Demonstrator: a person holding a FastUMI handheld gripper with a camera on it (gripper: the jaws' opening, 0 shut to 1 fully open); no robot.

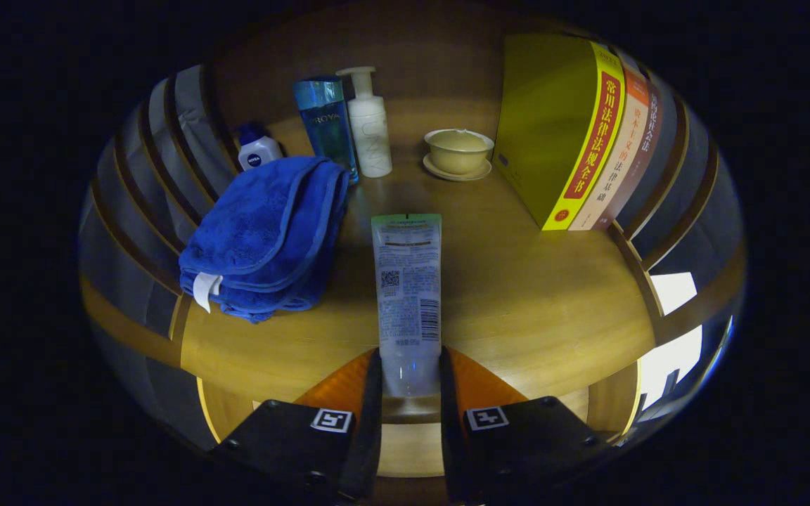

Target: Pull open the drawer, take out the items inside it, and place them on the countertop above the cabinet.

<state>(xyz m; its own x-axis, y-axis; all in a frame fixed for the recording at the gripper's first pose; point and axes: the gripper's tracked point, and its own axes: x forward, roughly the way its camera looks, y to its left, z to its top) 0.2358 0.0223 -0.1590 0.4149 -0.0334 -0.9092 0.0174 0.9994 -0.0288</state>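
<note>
A: From the gripper view, what has the tool [410, 376] got?

B: Its two fingers are closed in on the lower end of a tube [407, 281], one pressing each side. The tube points ahead along the fingers, its printed back facing up, over the wooden surface [538, 309].

A: Is it resting on the wood or held above it?

B: I cannot tell; it is low and close, and the contact is not clear.

A: What else is up there?

B: A folded blue towel [268, 235] just left of the tube. Beyond it a small white bottle with a blue cap [258, 147], a tall blue bottle [325, 123] and a white pump bottle [368, 123] side by side. Further right a cup on a saucer [458, 153], then upright books [574, 133].

A: So how far along?

B: I judge the tube has been brought to the countertop and only needs releasing. Whether more remains in the drawer I cannot say.
</note>
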